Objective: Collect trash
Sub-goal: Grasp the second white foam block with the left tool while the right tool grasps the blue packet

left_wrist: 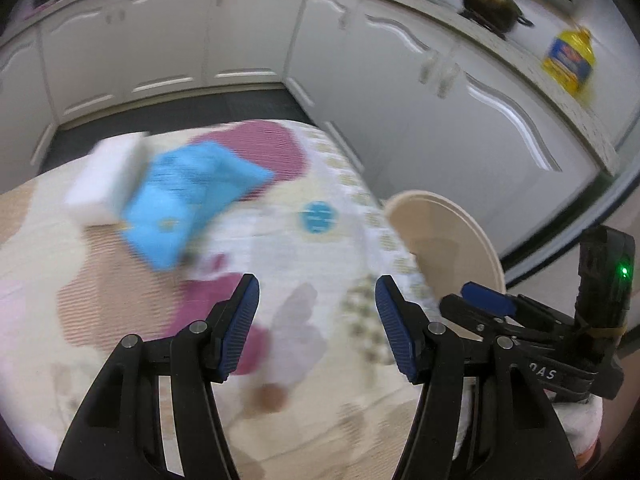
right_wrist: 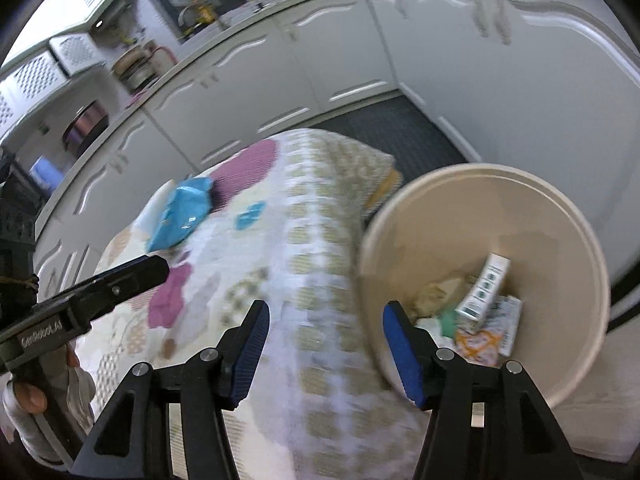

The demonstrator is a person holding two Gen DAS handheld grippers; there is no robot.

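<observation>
Kitchen scene, both wrist views blurred. The left gripper [left_wrist: 316, 308] hangs over a patterned cloth [left_wrist: 340, 200] covering a table, its blue-padded jaws standing apart with nothing between them. Ahead of it on the cloth lie a blue wrapper [left_wrist: 188, 204] and, touching its far left side, a white box-like item [left_wrist: 106, 184] too blurred to name. The right gripper [right_wrist: 326, 334] is likewise parted and empty, positioned at the cloth's edge beside a beige round bin [right_wrist: 580, 248] that stands on the floor just off the table. Inside the bin lie a small white carton with teal print [right_wrist: 486, 286], crumpled paper and printed wrappers. White cabinet doors [left_wrist: 248, 40] run behind; a yellow oil bottle [left_wrist: 570, 58] and a dark pot [left_wrist: 490, 2] stand on the counter.
</observation>
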